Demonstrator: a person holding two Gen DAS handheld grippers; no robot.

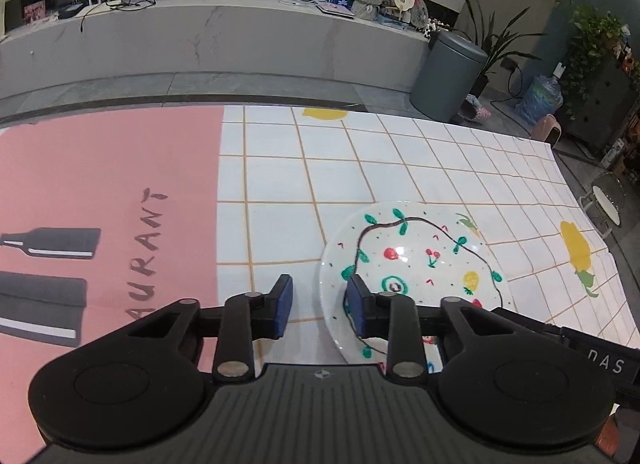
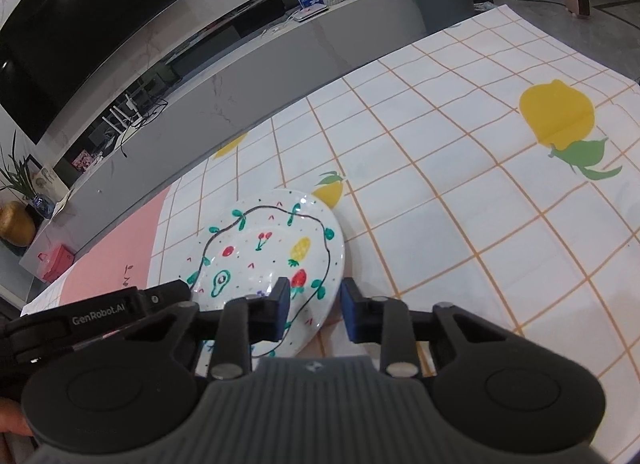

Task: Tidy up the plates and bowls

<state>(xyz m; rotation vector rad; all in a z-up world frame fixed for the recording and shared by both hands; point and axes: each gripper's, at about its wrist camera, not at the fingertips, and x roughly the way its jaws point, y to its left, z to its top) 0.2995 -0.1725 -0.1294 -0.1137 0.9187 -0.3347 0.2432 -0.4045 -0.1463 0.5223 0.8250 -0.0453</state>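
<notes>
Grippers flank one painted plate (image 1: 416, 264) on the checked tablecloth (image 1: 400, 168), both tilted down toward it. On the left gripper (image 1: 320, 304), the plate's left rim sits between partly open fingers, the right finger over the plate; contact is unclear. On the right gripper (image 2: 314, 310), the plate's right rim lies between narrowly parted fingers, the left finger over the plate.

The plate's (image 1: 416, 260) near rim disappears beneath the left gripper (image 1: 319, 302) body, so contact there can't be judged. Lettering on the pink mat (image 1: 108, 184) beside it is cut short.
</notes>
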